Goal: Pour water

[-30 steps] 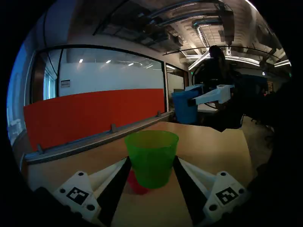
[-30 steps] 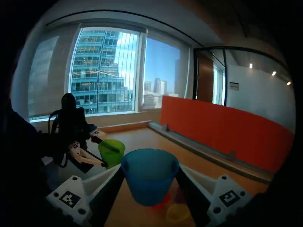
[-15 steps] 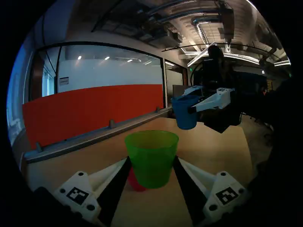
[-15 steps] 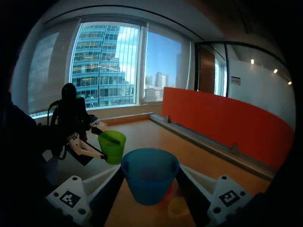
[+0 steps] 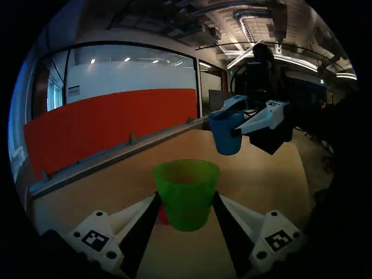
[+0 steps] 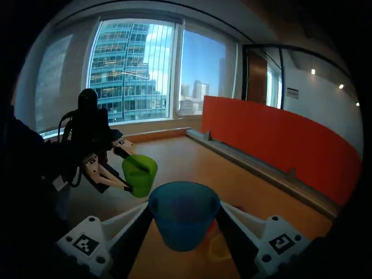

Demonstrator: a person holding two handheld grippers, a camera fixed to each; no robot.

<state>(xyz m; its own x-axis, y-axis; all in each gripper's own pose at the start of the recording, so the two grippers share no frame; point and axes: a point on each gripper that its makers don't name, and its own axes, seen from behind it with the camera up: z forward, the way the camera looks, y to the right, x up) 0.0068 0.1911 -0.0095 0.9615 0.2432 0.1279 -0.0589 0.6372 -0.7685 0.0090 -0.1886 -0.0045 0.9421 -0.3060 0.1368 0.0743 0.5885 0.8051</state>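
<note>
Left gripper view: left tool [image 5: 186, 198] clamps a green cup [image 5: 186, 190], half hiding a red thing [image 5: 162, 216]; right tool [image 6: 184, 208] clamps a blue cup [image 6: 184, 218]. Contents unclear.

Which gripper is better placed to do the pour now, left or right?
Probably right. Its blue cup hangs off the table, up beyond the green cup that the left gripper holds upright, so the right gripper need only close in and tip. Water in either cup can't be told.
</note>
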